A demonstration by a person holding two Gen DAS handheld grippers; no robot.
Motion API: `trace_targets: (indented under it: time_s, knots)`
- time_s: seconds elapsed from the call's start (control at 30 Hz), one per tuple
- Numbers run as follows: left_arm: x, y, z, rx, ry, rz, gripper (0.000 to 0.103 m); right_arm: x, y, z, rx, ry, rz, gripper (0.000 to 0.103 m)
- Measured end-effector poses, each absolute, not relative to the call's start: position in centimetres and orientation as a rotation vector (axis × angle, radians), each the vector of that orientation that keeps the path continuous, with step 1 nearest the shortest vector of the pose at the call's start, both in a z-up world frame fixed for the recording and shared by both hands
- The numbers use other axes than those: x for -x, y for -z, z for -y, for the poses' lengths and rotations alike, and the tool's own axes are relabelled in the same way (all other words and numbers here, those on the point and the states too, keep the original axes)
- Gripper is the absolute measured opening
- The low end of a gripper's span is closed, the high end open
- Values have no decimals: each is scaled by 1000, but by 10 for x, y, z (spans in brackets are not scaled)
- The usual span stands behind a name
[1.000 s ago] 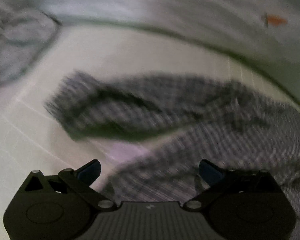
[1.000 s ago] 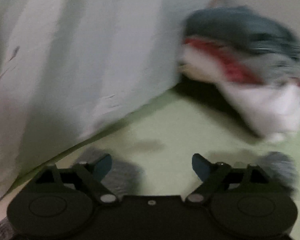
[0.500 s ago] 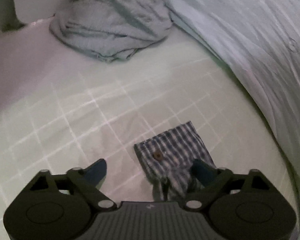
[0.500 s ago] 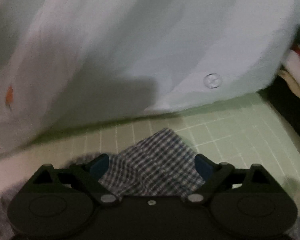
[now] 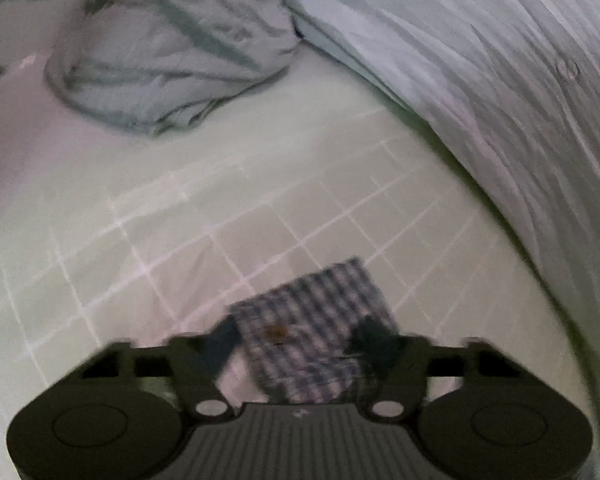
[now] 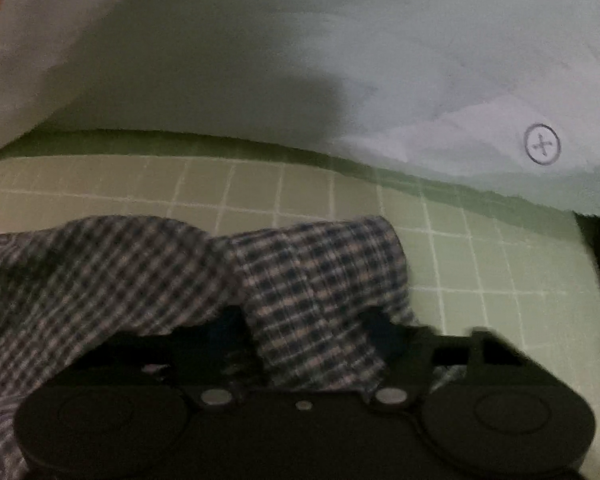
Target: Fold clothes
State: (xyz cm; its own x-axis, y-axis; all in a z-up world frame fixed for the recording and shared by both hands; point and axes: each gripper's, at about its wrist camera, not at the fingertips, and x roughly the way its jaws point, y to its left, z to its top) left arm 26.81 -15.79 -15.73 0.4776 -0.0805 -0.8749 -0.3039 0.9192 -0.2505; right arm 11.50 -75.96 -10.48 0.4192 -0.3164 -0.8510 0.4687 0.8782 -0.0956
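A blue and white checked shirt lies on a pale green gridded bed sheet (image 5: 260, 200). In the left wrist view its buttoned cuff (image 5: 312, 312) lies between the fingers of my left gripper (image 5: 300, 340), which is open around it. In the right wrist view a rolled sleeve end of the shirt (image 6: 320, 280) sits between the fingers of my right gripper (image 6: 306, 332), also open around the cloth. More of the shirt (image 6: 80, 264) spreads to the left.
A crumpled grey garment (image 5: 172, 52) lies at the far left of the bed. A thick pale duvet (image 5: 480, 60) runs along the right side, and it fills the back of the right wrist view (image 6: 340, 60).
Both grippers have dropped closer to the shirt. Each pair of fingers has narrowed around the cloth compared with half a second ago.
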Motion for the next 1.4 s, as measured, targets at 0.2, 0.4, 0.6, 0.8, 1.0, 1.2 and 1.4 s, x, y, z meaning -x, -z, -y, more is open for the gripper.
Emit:
trace_targets:
  time_s: [0.2, 0.4, 0.6, 0.8, 1.0, 1.2, 1.4]
  knots:
    - [-278, 156, 155, 326, -134, -1033, 15, -125, 72, 739, -2, 435, -946, 6]
    - [-283, 132, 123, 368, -217, -938, 15, -167, 13, 697, 291, 346, -752, 5]
    - [-271, 95, 67, 355, -407, -825, 15, -225, -13, 675, 295, 277, -653, 5]
    - [-256, 97, 29, 352, -496, -831, 1, -269, 37, 655, 274, 279, -841, 17]
    - [-243, 124, 10, 360, -499, -854, 0, -215, 41, 628, 126, 331, -857, 66]
    - [-238, 143, 6, 411, -431, -865, 23, -129, 33, 606, -17, 340, -898, 76]
    - [-246, 152, 10, 417, -384, -839, 70, -63, 45, 589, -125, 414, -956, 83]
